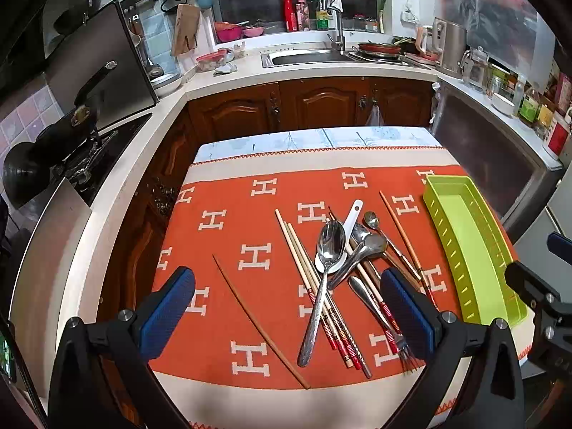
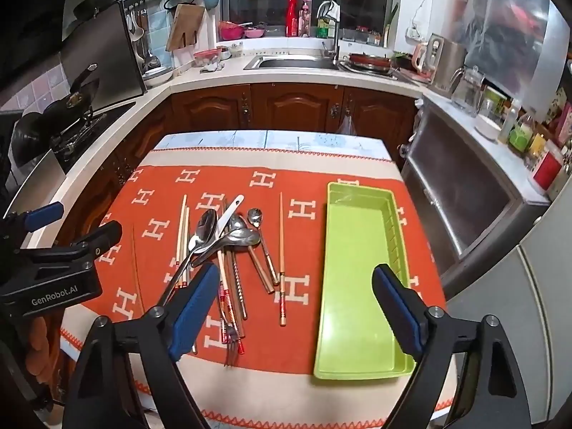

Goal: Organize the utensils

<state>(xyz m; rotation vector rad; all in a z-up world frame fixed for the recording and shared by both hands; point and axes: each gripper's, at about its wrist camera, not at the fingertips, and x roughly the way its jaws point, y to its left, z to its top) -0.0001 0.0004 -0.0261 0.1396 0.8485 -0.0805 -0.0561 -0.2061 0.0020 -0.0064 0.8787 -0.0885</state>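
A heap of utensils lies on an orange cloth (image 1: 221,307) over a small table. It holds metal spoons (image 1: 329,246), a white ceramic spoon (image 1: 352,214), a fork (image 1: 404,352) and several chopsticks (image 1: 314,286). One brown chopstick (image 1: 257,321) lies apart on the left. An empty green tray (image 1: 468,246) (image 2: 357,279) stands right of the heap. My left gripper (image 1: 286,307) hovers open above the near side of the heap, holding nothing. My right gripper (image 2: 296,311) hovers open between the heap (image 2: 228,243) and the tray, its right finger over the tray. The left gripper's body (image 2: 53,268) shows at the left of the right wrist view.
Kitchen counters wrap around the table: a stove with a black pan (image 1: 57,143) on the left, a sink (image 1: 304,58) at the back, jars and bottles (image 1: 529,107) on the right. A metal appliance (image 2: 475,214) stands close beside the table's right edge.
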